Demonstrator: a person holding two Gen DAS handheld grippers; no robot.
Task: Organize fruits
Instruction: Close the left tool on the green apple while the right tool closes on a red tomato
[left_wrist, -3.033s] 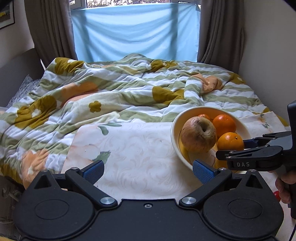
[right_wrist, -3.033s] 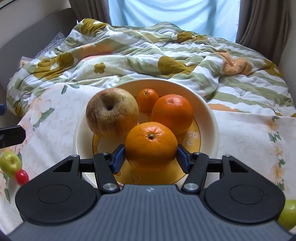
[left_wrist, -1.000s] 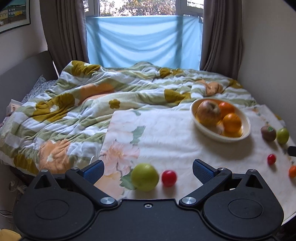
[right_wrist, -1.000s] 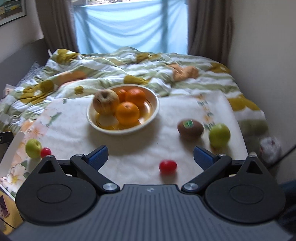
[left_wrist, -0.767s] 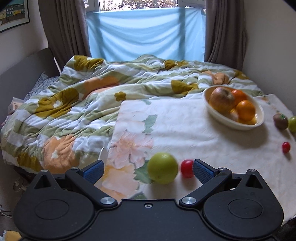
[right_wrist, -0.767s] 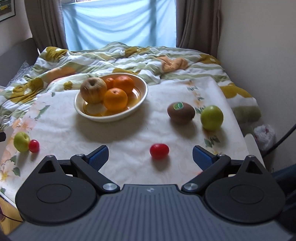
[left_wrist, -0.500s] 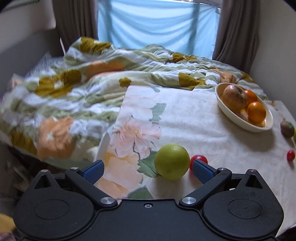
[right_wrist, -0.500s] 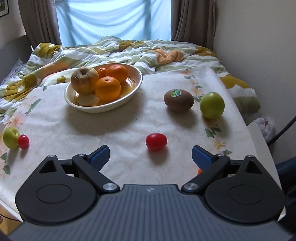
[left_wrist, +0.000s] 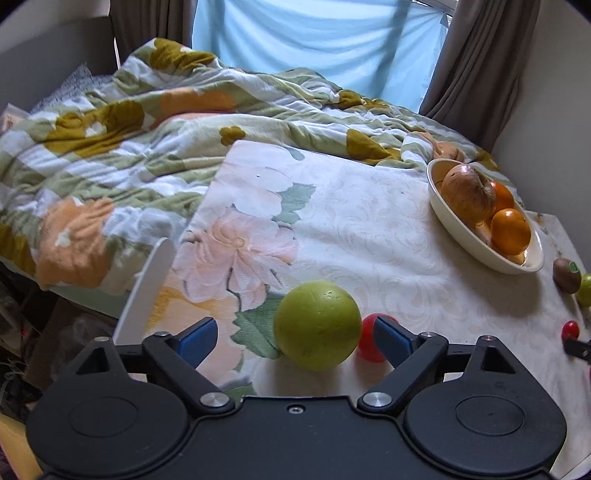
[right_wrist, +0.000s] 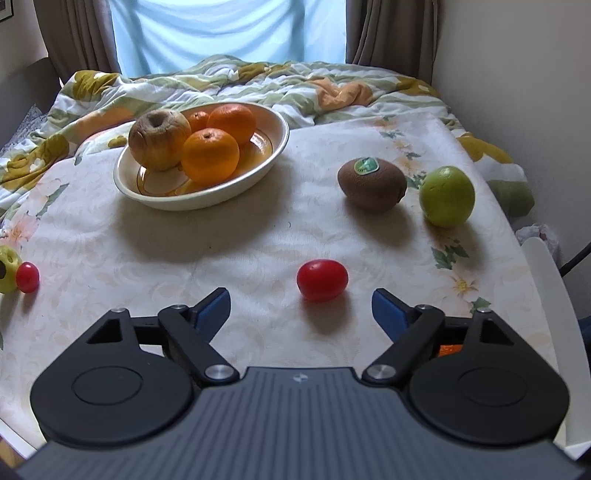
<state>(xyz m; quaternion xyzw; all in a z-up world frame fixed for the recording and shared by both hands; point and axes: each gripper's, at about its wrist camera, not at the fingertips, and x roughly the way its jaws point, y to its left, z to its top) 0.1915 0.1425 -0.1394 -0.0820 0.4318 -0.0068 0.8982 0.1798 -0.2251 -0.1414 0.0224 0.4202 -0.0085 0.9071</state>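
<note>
A bed with a rumpled green, white and mustard floral quilt (left_wrist: 155, 147) lies under a window hung with pale blue cloth and brown curtains, and in front of it stands a surface (left_wrist: 369, 221) covered in a cream cloth printed with flowers. In the left wrist view, the left tool (left_wrist: 295, 338) points down at the near left part of that surface; its blue-padded jaws stand wide apart and have just been narrowing a little. A large green apple (left_wrist: 317, 325) sits between them, nearer the right pad, and neither pad presses on it. A small red tomato (left_wrist: 371, 338) lies just beside the apple, partly hidden behind the right pad. Farther back on the right, a cream bowl (left_wrist: 461, 236) holds a wrinkled brownish apple (left_wrist: 468, 194) and oranges (left_wrist: 509, 230). A kiwi (left_wrist: 567, 275) shows at the right edge. In the right wrist view, the right tool (right_wrist: 301, 308) hangs over the near middle of the surface, its jaws also wide apart and just drawn in slightly, gripping nothing. A red tomato (right_wrist: 322, 280) lies on the cloth just ahead of the gap between the pads, touching neither. Beyond it to the right rest a brown kiwi with a green sticker (right_wrist: 371, 184) and a green apple (right_wrist: 447, 201) near each other. The bowl (right_wrist: 207, 192) stands back left, holding the brownish apple (right_wrist: 159, 140) and three oranges (right_wrist: 209, 155). At the far left edge, another small red tomato (right_wrist: 27, 277) touches a green fruit (right_wrist: 7, 264) that is partly cut off.
</note>
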